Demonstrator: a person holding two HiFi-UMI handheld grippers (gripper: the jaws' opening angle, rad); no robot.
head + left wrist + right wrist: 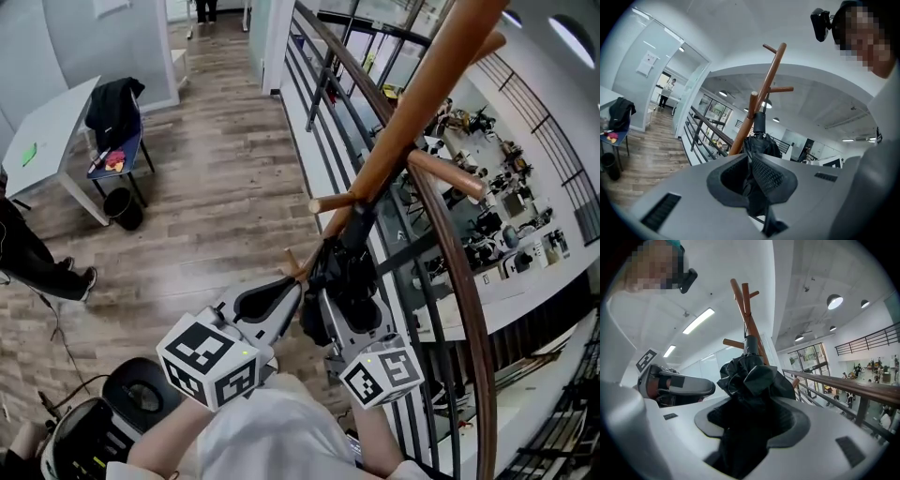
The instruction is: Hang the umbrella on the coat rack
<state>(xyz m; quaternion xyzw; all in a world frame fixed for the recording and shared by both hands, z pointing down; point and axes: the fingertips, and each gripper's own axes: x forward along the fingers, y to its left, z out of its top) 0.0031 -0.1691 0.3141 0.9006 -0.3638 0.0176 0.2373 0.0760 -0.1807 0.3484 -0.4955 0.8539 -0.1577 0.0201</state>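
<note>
A wooden coat rack (412, 112) leans through the head view, with a peg (332, 201) just above the grippers. Both grippers hold a folded black umbrella (345, 272) against its pole. My left gripper (296, 287) is shut on a thin fold of the umbrella's fabric (754, 180). My right gripper (339, 302) is shut on the bunched body of the umbrella (752, 380), which fills the gap between its jaws. In both gripper views the umbrella's tip points up along the coat rack (765, 86) (746, 310). The left gripper (677, 386) also shows in the right gripper view.
A dark handrail (459, 281) with metal bars runs just right of the rack, with a lower floor beyond it. At far left stand a white desk (47, 141), a chair with a black jacket (114, 108) and a bin (124, 208). A person's legs (33, 253) stand there.
</note>
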